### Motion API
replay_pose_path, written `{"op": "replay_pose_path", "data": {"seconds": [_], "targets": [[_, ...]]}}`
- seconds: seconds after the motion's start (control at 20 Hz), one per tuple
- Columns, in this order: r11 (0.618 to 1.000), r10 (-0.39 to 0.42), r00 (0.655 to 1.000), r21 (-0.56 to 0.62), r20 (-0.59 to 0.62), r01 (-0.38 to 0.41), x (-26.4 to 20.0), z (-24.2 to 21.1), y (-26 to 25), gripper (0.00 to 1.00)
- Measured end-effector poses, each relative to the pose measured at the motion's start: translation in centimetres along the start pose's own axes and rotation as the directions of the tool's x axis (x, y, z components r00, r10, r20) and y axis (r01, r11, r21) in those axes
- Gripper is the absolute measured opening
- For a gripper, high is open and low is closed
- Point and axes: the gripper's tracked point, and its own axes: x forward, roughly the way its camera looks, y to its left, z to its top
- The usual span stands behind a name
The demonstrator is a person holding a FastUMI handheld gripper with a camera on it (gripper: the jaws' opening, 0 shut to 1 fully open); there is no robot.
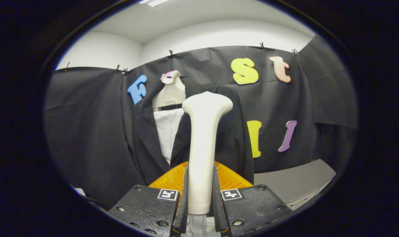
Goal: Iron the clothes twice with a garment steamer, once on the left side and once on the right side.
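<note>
Fingers (pixel 201 194) clamped on steamer (pixel 204 138)

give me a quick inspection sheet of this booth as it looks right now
surface: grey table beyond the fingers, bare where seen
job's things: white steamer upright between the fingers, head facing a dark jacket hung over a white shirt on a hanger
clutter: nothing seen
grippers: gripper shut on the steamer handle
cables: clear hose leaves the steamer's base
surroundings: black cloth wall, white room wall above
</note>
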Motion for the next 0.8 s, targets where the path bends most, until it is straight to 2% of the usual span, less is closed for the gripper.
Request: {"op": "replay_pose_path", "data": {"seconds": [0.8], "targets": [[0.998,-0.032,0.991,-0.057,-0.129,0.025,0.0,-8.8,-0.7,0.35]]}}
